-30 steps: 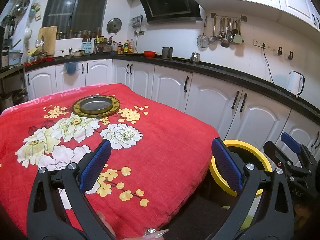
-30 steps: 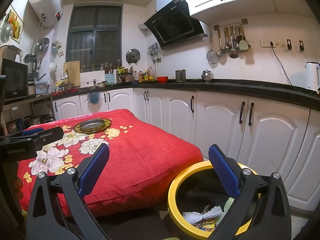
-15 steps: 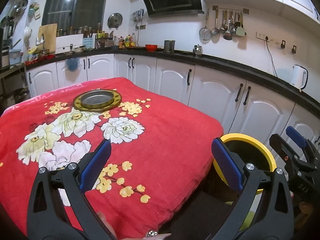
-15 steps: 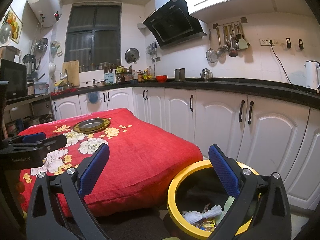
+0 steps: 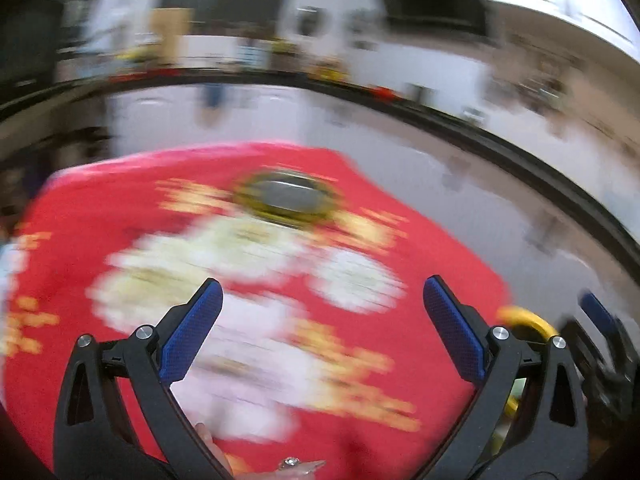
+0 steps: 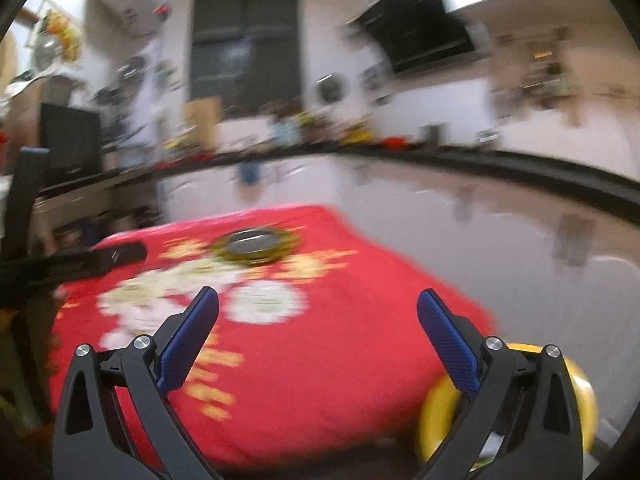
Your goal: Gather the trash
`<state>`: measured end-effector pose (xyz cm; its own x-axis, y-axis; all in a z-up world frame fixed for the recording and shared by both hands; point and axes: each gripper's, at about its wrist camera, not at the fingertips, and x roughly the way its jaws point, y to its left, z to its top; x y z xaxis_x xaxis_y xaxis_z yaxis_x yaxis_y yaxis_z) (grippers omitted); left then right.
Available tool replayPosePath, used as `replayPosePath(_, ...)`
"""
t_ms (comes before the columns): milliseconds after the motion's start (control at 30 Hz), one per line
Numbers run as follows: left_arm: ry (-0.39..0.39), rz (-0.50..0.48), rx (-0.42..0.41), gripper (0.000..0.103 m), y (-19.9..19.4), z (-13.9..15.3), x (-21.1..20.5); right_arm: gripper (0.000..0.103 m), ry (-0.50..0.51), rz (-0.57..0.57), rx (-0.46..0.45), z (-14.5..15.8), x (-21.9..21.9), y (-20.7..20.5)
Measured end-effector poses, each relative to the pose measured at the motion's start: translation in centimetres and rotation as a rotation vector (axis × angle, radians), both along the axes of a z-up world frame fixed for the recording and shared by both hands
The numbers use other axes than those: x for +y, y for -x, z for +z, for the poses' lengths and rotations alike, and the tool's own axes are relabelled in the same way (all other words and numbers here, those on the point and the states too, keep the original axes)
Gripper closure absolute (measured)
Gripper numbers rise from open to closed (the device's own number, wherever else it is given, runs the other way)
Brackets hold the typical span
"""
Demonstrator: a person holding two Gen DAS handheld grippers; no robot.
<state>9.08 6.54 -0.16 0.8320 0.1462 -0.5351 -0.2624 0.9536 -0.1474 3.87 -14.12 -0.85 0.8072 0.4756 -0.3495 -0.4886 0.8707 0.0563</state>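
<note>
left wrist view: right gripper (image 5: 600, 328) at far right, a fingertip with ring (image 5: 294, 463) below | right wrist view: left gripper (image 6: 72, 260) at far left | yellow bin (image 6: 576, 384) low, behind right finger in both views | both pairs of fingers wide apart, empty, over red flowered tabletop (image 6: 320, 340); dish (image 6: 252, 242) beyond, blurred

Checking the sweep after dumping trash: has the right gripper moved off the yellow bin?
Yes. The right gripper swung left: the yellow bin now sits at the lower right edge.
</note>
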Motion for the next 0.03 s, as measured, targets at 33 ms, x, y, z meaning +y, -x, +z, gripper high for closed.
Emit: replayPosePath(33, -0.023, 0.074, 0.036, 0.011, -0.21, -0.32, 3.09, 0.006, 0.027, 0.075, 0.062, 0.04, 3.42, -1.07)
